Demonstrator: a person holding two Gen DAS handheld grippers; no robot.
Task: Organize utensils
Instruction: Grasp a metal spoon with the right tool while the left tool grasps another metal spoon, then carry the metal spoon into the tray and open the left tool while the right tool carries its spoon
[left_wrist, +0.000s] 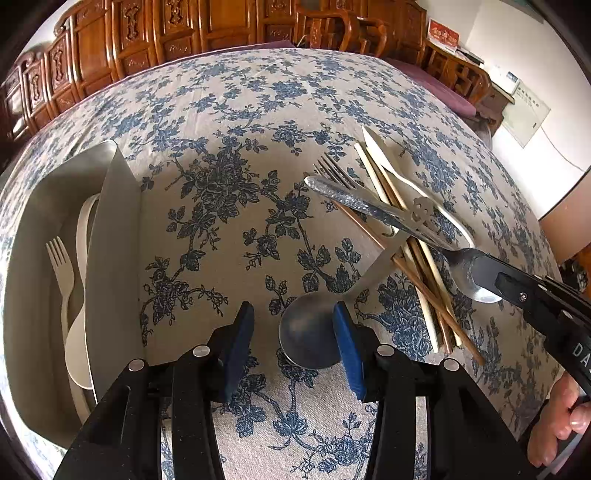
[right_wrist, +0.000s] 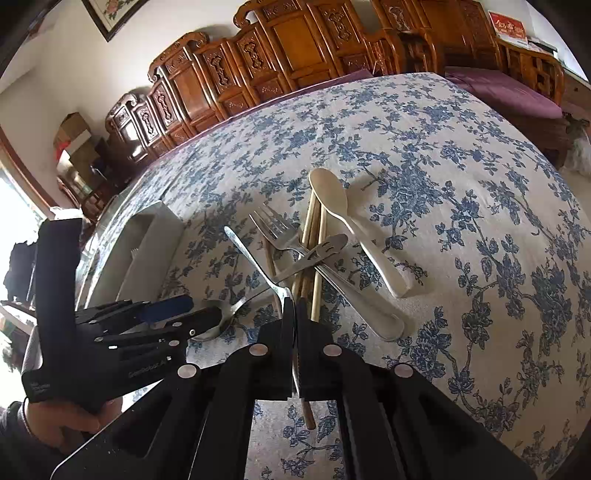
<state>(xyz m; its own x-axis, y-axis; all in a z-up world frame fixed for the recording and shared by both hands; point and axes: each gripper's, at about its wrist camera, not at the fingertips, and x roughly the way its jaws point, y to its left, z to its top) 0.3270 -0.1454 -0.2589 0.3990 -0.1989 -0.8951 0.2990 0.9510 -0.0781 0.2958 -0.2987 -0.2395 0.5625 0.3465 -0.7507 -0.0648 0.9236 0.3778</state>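
Hand-held gripper (left_wrist: 293, 345) beside tray (left_wrist: 122, 229) edge

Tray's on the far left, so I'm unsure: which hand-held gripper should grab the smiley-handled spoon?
Left hand-held gripper: open, its bowl between its pads. Right already grips a spoon.

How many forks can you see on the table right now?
2: a cream fork in the tray, and a metal fork lying across the chopsticks. Another may be hidden beneath it.
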